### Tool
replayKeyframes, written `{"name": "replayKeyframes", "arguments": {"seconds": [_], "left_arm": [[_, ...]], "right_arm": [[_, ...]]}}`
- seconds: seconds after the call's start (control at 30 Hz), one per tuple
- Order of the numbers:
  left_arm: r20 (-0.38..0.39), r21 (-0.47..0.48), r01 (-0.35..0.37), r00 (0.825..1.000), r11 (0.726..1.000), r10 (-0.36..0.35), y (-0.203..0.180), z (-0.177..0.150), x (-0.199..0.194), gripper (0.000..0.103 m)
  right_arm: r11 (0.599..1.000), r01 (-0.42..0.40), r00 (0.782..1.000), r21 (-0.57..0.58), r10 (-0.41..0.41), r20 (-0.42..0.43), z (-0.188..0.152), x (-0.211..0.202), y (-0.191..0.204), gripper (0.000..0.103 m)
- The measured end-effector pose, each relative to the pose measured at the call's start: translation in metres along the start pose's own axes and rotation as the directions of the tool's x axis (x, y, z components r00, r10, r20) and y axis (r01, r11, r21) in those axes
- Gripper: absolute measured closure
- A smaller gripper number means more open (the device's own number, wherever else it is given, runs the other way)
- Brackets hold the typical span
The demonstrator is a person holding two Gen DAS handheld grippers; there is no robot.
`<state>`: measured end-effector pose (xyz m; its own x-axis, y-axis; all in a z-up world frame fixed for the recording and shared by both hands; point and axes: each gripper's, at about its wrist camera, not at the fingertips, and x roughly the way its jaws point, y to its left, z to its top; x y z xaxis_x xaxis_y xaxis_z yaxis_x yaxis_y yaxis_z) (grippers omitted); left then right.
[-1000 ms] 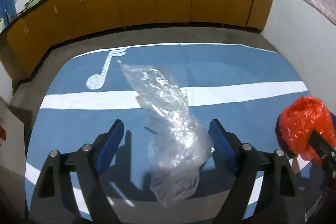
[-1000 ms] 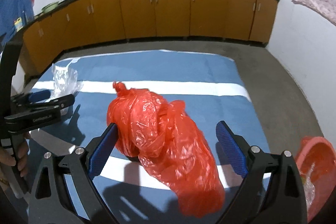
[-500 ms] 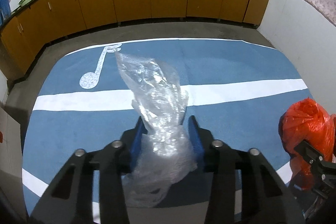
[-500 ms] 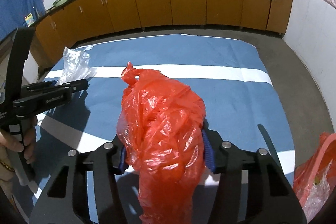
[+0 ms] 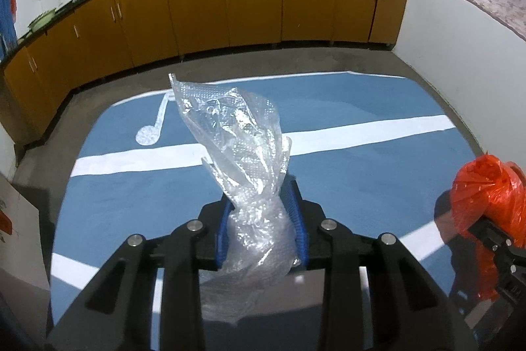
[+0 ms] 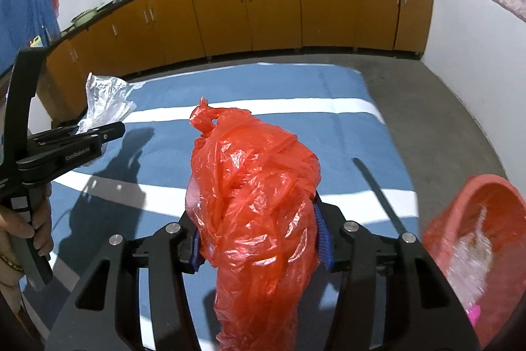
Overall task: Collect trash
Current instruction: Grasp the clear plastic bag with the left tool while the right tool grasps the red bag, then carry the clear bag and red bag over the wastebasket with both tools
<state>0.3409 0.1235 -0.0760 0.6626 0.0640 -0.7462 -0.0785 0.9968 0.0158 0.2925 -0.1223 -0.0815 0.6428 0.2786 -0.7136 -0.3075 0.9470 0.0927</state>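
Above the blue mat (image 5: 378, 160) on the floor, your left tongs (image 5: 261, 219) have just closed onto the clear plastic bag (image 5: 236, 147), and your right tongs (image 6: 256, 229) have closed onto the red plastic bag (image 6: 253, 183). Both bags hang clear of the mat. Keep both squeezes firm and carry them to the red basin (image 6: 476, 219) off the mat's right edge, releasing only once over its rim, since thin film slips easily.

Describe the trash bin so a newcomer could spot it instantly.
Start at the blue mat with white stripes on the concrete floor. Off its right edge, beside the right hand-held gripper, stands a round red plastic basin already holding clear plastic; nothing else is rigid and open-topped.
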Motion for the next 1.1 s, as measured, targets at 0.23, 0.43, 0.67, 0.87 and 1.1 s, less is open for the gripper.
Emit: {"name": "replayKeyframes", "arguments": {"seconds": [0.23, 0.43, 0.67, 0.87, 1.1], "left_arm": [[0.062, 0.033, 0.013, 0.998, 0.999, -0.015, -0.017, -0.009, -0.056, 0.071], [0.112, 0.056, 0.057, 0.992, 0.997, -0.063, -0.027, -0.027, -0.111, 0.071], [0.166, 0.105, 0.092, 0.980, 0.990, -0.108, -0.055, -0.054, -0.171, 0.071], [0.176, 0.105, 0.142, 0.971, 0.984, -0.159, -0.077, -0.073, -0.203, 0.071], [0.196, 0.114, 0.174, 0.961, 0.978, -0.194, -0.105, -0.094, -0.224, 0.070]], "right_arm": [[0.999, 0.023, 0.996, 0.024, -0.025, 0.089, -0.017, -0.063, -0.005, 0.051], [0.997, 0.065, 0.985, 0.052, -0.072, 0.160, -0.033, -0.112, -0.004, 0.051], [0.989, 0.126, 0.963, 0.081, -0.142, 0.228, -0.052, -0.158, -0.006, 0.051], [0.974, 0.181, 0.943, 0.133, -0.210, 0.257, -0.069, -0.189, -0.017, 0.051], [0.934, 0.293, 0.913, 0.207, -0.337, 0.228, -0.092, -0.204, -0.032, 0.051]]}}
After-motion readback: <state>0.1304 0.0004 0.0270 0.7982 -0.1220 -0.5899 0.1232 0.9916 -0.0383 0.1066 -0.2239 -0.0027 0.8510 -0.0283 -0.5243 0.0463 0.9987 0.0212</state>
